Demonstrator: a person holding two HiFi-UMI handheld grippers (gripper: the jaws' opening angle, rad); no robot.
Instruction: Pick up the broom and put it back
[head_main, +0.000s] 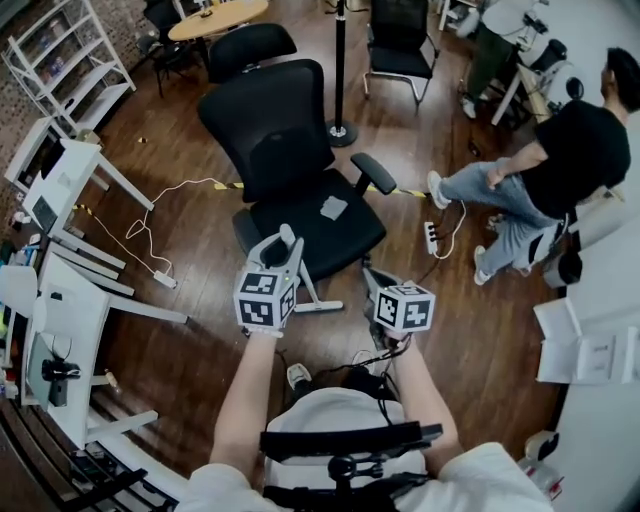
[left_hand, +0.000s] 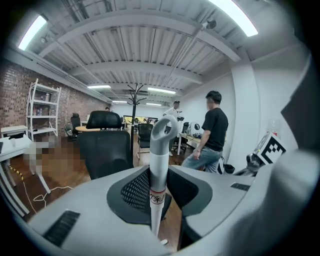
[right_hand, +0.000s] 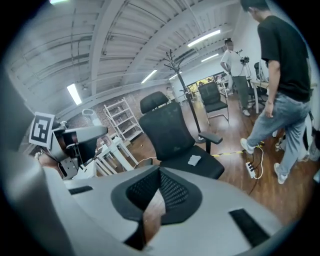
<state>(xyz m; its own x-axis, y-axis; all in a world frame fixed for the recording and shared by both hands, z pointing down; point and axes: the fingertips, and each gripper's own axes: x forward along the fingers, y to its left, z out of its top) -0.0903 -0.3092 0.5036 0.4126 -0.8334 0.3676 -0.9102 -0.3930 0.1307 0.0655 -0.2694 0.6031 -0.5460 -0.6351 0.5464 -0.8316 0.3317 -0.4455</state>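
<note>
Left gripper (left_hand: 159, 176) fingers pinched the broom handle (left_hand: 159, 155), plain in its own view; head view showed only the handle's top. Right gripper (right_hand: 158, 175) fingers pressed together, empty.

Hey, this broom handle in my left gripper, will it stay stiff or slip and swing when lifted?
The broom handle looks like a rigid tube, so it should stay stiff. Its surface looks smooth, so it may slip in the left gripper. Gripped near the hanging loop, the hidden lower end will probably swing.
</note>
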